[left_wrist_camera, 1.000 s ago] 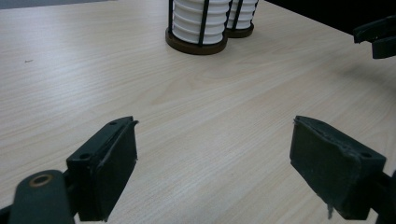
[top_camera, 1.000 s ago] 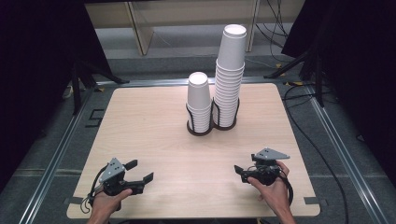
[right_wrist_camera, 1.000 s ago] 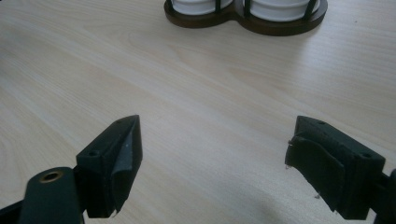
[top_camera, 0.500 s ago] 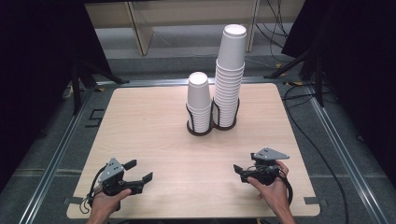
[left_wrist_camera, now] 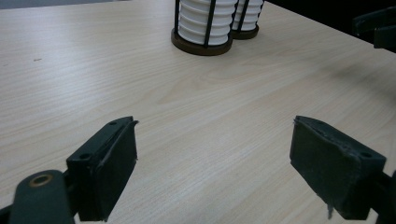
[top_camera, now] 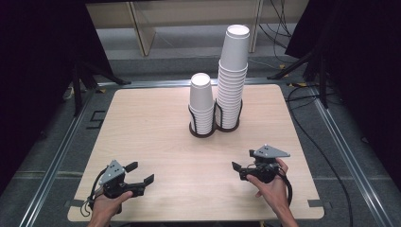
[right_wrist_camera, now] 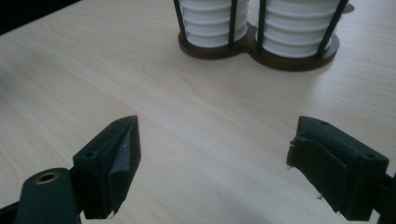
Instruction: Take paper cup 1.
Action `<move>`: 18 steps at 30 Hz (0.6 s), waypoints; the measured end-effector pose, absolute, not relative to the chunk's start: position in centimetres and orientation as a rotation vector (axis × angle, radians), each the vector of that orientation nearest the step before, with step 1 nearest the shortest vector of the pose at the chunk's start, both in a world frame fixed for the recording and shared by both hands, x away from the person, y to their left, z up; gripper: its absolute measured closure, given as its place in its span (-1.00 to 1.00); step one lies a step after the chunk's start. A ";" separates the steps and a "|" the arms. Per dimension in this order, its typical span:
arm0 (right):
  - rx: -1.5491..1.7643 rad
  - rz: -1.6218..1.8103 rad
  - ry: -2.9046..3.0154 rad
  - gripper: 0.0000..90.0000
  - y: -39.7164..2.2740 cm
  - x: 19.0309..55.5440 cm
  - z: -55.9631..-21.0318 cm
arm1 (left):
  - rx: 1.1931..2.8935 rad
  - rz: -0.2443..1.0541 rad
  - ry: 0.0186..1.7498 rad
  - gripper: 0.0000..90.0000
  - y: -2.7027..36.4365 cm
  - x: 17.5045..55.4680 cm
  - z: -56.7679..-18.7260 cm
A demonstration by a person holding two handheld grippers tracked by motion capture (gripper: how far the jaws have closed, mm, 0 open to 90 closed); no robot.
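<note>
Surroundings: dark curtains at both sides, grey floor with metal rails and black cables around the table.
Surface: light wooden table (top_camera: pixel 156 127) with rounded corners, seen from the high view.
Holder: dark double-ring cup holder with thin black uprights (top_camera: pixel 204 134) stands at mid-table, toward the far edge.
Short stack: white paper cups, upside down (top_camera: pixel 201 101), in the holder's left ring.
Tall stack: taller column of white paper cups (top_camera: pixel 231 80), in the right ring, just beside the short stack.
Left gripper: black two-jaw gripper with grey plate (top_camera: pixel 143 174), held by a hand (top_camera: pixel 108 205) at the near left corner; jaws spread wide, nothing between them, above bare wood.
Right gripper: matching black gripper (top_camera: pixel 238 169) in the other hand (top_camera: pixel 270 188) at near right; jaws likewise parted and empty, pointed toward the holder, well apart from it.
</note>
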State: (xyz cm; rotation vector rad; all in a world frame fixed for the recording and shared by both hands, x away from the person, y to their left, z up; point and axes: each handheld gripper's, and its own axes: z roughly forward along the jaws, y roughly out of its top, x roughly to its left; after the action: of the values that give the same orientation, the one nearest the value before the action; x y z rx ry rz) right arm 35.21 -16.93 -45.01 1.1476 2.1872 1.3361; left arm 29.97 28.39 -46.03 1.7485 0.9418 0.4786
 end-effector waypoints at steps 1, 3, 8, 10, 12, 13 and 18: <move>1.148 1.346 2.173 -0.64 -16.7 35.4 -44.9 | 1.748 0.480 0.937 -0.68 28.4 30.0 -46.1; 1.135 1.345 2.175 -0.64 -16.3 35.7 -44.6 | 1.769 0.494 0.927 -0.68 28.4 30.0 -46.0; 1.106 1.377 2.157 -0.64 -15.0 37.2 -43.4 | 1.750 0.482 0.938 -0.68 28.4 30.0 -46.0; 1.085 1.382 2.154 -0.64 -14.6 38.1 -42.6 | 1.748 0.489 0.925 -0.68 28.5 30.1 -46.1; 1.077 1.396 2.152 -0.65 -13.9 38.9 -41.9 | 1.754 0.494 0.932 -0.68 28.6 30.0 -46.0; 1.064 1.385 2.161 -0.65 -13.7 39.3 -41.4 | 1.765 0.496 0.945 -0.68 28.6 29.9 -45.9; 1.015 1.412 2.131 -0.65 -12.0 41.0 -39.4 | 1.750 0.485 0.939 -0.68 28.5 29.9 -46.0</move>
State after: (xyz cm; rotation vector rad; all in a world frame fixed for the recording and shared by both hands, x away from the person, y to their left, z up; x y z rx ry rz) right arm 40.96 -12.04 -39.36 1.0154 2.1310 1.4121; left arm 29.93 28.46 -46.05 1.7497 0.9393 0.4847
